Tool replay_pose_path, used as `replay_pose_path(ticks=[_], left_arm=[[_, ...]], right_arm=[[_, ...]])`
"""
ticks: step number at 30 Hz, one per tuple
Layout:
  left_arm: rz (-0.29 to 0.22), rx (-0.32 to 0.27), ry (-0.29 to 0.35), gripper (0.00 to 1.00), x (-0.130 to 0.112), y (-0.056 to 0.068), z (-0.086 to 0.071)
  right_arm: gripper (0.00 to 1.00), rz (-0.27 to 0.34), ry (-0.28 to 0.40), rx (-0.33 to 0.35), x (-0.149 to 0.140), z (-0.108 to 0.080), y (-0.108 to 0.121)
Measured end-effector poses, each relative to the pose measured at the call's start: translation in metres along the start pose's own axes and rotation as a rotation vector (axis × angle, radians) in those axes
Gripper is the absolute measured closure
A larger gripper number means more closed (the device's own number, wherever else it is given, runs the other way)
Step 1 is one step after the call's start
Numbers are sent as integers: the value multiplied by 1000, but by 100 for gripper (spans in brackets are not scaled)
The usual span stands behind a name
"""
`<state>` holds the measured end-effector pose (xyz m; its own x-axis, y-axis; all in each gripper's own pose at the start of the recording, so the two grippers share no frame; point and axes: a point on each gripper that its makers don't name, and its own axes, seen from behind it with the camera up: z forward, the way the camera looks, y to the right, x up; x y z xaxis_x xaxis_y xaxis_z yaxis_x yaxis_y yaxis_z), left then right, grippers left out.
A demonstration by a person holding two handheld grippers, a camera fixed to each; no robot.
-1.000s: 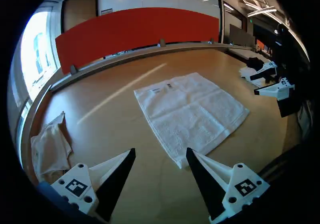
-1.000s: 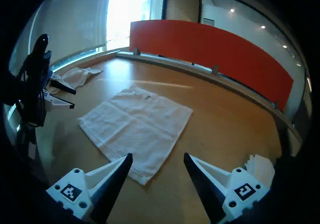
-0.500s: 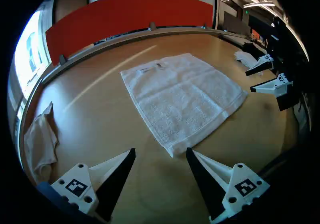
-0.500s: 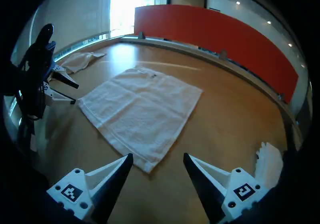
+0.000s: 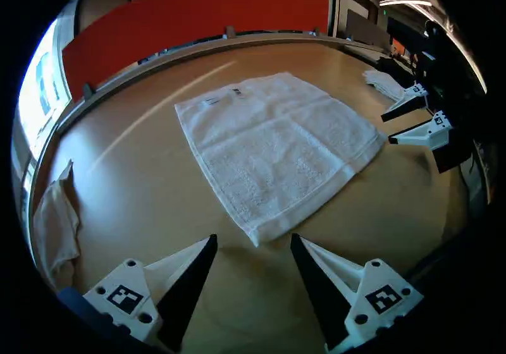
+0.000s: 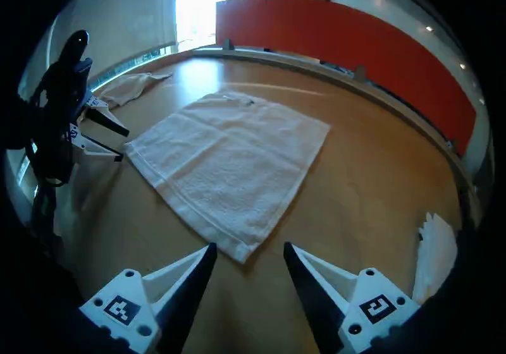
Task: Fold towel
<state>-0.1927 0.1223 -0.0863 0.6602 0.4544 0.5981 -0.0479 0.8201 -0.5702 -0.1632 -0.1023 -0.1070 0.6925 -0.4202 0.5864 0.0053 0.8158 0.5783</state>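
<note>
A white towel (image 5: 278, 142) lies flat and spread out on the wooden table (image 5: 145, 164). My left gripper (image 5: 253, 240) is open, its fingertips just short of the towel's near corner. In the right gripper view the same towel (image 6: 228, 158) lies ahead, and my right gripper (image 6: 250, 248) stands open just before another near corner. The right gripper (image 5: 405, 123) also shows at the right in the left gripper view. The left gripper (image 6: 104, 136) shows at the left in the right gripper view, beside the towel's left corner.
A crumpled white cloth (image 5: 54, 218) lies at the table's left edge. A stack of folded white towels (image 6: 436, 256) sits at the right. A red partition (image 5: 190, 22) runs along the table's far edge.
Both grippers have come lower and closer to the towel's near corners. Both stay open.
</note>
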Motion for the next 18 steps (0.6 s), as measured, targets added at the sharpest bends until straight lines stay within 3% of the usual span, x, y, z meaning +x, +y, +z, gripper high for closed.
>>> replay_pose_path(ticks=[8, 18], left_arm=[[-2, -2, -18, 30, 4, 4, 5], [-9, 9, -19, 41, 3, 5, 5]], right_arm=[[41, 2, -20, 18, -6, 3, -2], [51, 8, -35, 33, -11, 7, -5]])
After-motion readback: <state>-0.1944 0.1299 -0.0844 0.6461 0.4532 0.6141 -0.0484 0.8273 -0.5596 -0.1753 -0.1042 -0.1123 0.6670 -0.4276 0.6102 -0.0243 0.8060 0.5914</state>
